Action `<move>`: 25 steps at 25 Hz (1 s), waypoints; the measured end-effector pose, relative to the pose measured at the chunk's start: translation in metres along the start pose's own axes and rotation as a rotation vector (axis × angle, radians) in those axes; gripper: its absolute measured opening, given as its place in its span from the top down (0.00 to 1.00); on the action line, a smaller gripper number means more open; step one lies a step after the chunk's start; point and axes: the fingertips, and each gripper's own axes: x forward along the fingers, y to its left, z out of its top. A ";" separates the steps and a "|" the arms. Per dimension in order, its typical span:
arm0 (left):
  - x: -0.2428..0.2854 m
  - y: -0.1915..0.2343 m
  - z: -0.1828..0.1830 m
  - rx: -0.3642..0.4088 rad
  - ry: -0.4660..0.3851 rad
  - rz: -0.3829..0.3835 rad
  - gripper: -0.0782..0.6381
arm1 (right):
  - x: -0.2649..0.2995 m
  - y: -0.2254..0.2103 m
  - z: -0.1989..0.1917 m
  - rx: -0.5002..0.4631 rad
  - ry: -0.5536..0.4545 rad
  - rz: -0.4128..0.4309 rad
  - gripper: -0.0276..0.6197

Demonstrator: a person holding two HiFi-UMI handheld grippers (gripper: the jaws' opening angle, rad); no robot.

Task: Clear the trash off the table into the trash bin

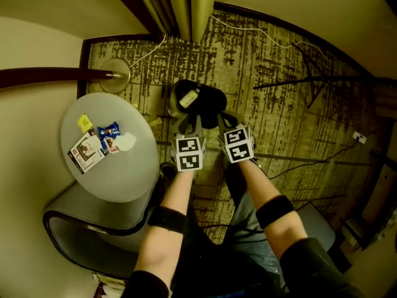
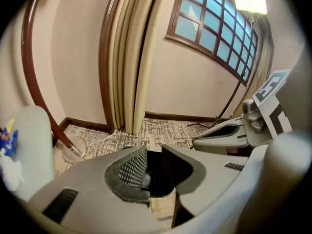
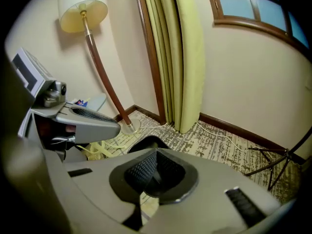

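Left gripper: my jaws slightly apart, nothing between them.
Right gripper: my jaws closed, empty.
Trash bin: just beyond my tips.
Blue wrapper: tabletop's left half, probably light and crinkly, so I'd pinch an edge.
Tissue: beside it, likely soft, so pinch mid-bunch.

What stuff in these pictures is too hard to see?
- Bin, near side: head view, left gripper and right gripper cover it.
- Packet print: head view, too small.
- Table: left gripper view, mostly cut off by the left edge.
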 end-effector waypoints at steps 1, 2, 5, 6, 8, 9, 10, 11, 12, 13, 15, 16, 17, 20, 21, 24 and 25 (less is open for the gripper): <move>-0.018 -0.003 0.014 0.009 -0.018 0.003 0.80 | -0.014 0.005 0.013 -0.003 -0.009 0.001 0.96; -0.037 -0.005 0.028 0.017 -0.035 0.008 0.85 | -0.028 0.012 0.026 -0.009 -0.018 0.004 0.96; -0.094 -0.006 0.061 0.023 -0.078 0.034 0.89 | -0.070 0.036 0.064 -0.035 -0.056 0.022 0.96; -0.112 -0.006 0.070 0.021 -0.090 0.042 0.89 | -0.084 0.044 0.077 -0.049 -0.070 0.030 0.96; -0.145 -0.005 0.086 0.012 -0.111 0.064 0.89 | -0.110 0.055 0.100 -0.086 -0.095 0.041 0.96; -0.161 -0.003 0.094 0.006 -0.122 0.079 0.89 | -0.120 0.059 0.111 -0.108 -0.107 0.046 0.96; -0.178 0.001 0.102 0.001 -0.135 0.097 0.89 | -0.128 0.065 0.122 -0.130 -0.120 0.053 0.96; -0.197 0.007 0.109 -0.003 -0.149 0.116 0.89 | -0.136 0.073 0.135 -0.149 -0.134 0.064 0.96; -0.216 0.014 0.114 -0.005 -0.164 0.137 0.89 | -0.144 0.083 0.147 -0.165 -0.148 0.079 0.96; -0.234 0.023 0.118 -0.008 -0.178 0.159 0.89 | -0.151 0.096 0.160 -0.179 -0.161 0.097 0.96; -0.269 0.042 0.124 -0.022 -0.207 0.208 0.89 | -0.163 0.121 0.185 -0.213 -0.185 0.135 0.96; -0.287 0.052 0.126 -0.037 -0.222 0.237 0.89 | -0.167 0.134 0.196 -0.237 -0.195 0.155 0.96; -0.304 0.062 0.128 -0.055 -0.240 0.269 0.89 | -0.171 0.146 0.207 -0.265 -0.206 0.176 0.96; -0.355 0.090 0.123 -0.105 -0.283 0.362 0.89 | -0.180 0.192 0.228 -0.342 -0.233 0.248 0.96; -0.372 0.098 0.117 -0.117 -0.290 0.386 0.89 | -0.184 0.210 0.231 -0.363 -0.239 0.272 0.96; -0.416 0.120 0.096 -0.154 -0.307 0.451 0.89 | -0.194 0.267 0.233 -0.438 -0.244 0.347 0.96; -0.429 0.127 0.090 -0.167 -0.313 0.470 0.89 | -0.197 0.286 0.232 -0.464 -0.243 0.374 0.96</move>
